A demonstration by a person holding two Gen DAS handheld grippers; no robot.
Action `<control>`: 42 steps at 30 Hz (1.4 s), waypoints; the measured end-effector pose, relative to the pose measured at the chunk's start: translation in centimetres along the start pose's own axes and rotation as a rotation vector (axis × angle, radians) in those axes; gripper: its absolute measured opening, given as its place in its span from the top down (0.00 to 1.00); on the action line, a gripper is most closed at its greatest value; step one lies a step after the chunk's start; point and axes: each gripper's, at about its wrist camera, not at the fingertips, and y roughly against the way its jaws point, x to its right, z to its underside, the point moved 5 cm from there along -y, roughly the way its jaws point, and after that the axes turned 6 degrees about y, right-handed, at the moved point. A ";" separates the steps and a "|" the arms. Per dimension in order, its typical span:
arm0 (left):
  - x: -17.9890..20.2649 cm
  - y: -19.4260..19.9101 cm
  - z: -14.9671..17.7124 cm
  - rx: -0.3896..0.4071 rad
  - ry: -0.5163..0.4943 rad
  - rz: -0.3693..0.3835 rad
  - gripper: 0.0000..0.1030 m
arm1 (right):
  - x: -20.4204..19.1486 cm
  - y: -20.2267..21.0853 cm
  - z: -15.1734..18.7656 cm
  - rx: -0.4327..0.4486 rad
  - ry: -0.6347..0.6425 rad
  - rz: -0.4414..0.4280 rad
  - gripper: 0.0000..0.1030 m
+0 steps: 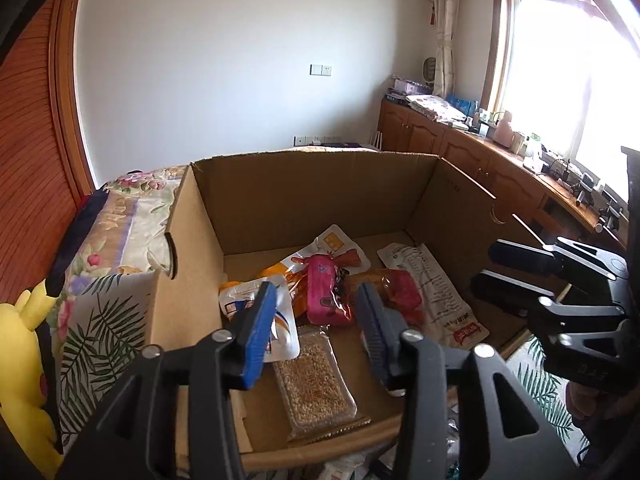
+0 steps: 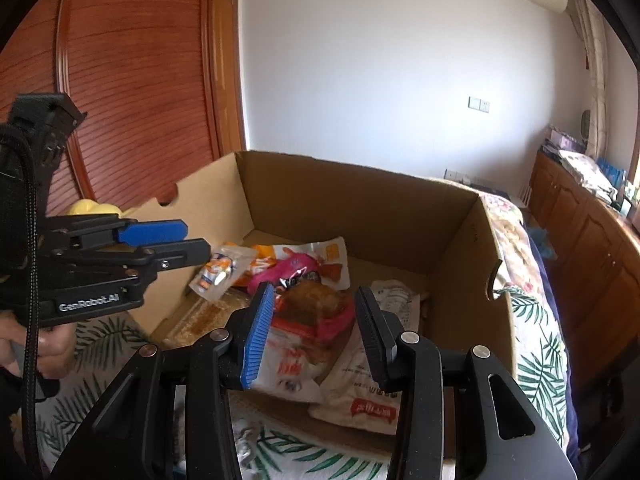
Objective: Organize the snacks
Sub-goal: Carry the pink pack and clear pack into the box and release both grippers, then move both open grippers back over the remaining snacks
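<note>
Both grippers hover at the near edge of an open cardboard box [image 1: 304, 196] on a leaf-patterned bedspread [image 2: 536, 364]. Neither holds anything: the left gripper [image 1: 316, 320] has its fingers spread wide, and so does the right gripper [image 2: 316, 330]. Inside the box the snacks lie loose on the floor: a sesame bar [image 1: 316, 392] nearest the front, a pink packet [image 1: 326, 292] in the middle, a long white pouch [image 1: 436, 288] toward the right wall. A yellow plush toy [image 1: 24, 364] sits left of the box.
</note>
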 end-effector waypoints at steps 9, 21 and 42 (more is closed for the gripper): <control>1.1 4.8 1.4 0.064 -0.045 0.009 0.41 | -2.5 5.8 1.5 0.046 0.015 -0.027 0.59; 2.0 8.6 6.3 0.064 -0.089 0.015 0.32 | -4.6 8.6 6.7 -0.013 0.000 -0.052 0.59; -0.5 3.0 13.2 -0.154 -0.116 -0.034 0.32 | -4.4 3.8 13.8 -0.232 -0.021 -0.092 0.67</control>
